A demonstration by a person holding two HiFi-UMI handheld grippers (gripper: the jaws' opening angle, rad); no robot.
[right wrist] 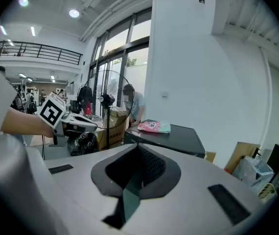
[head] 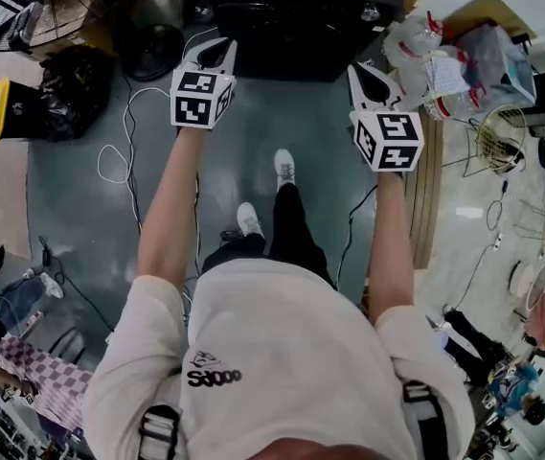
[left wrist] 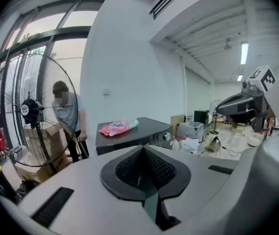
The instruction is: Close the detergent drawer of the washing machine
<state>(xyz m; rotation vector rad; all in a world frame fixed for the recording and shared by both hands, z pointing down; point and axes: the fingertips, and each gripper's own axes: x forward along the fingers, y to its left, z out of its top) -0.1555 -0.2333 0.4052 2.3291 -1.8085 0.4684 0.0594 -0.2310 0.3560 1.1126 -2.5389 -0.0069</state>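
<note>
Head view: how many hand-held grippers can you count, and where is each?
2. The left gripper is upper left, the right gripper upper right, both held out toward the washing machine. None seems hidden.

A white wall (left wrist: pixel 124 58) fills the middle of the left view, with tall windows (left wrist: pixel 56 48) and a standing fan (left wrist: pixel 31 109) at left. A strip light (left wrist: pixel 244 53) glows upper right. White cables (head: pixel 119 151) trail over the grey floor (head: pixel 80 218).

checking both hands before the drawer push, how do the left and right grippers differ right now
The left gripper sits higher in the head view than the right gripper. The left gripper fronts the washing machine's left edge, the right gripper its right corner. Their marker cubes show different patterns. Both have fingers shut on nothing and point toward the machine.
</note>
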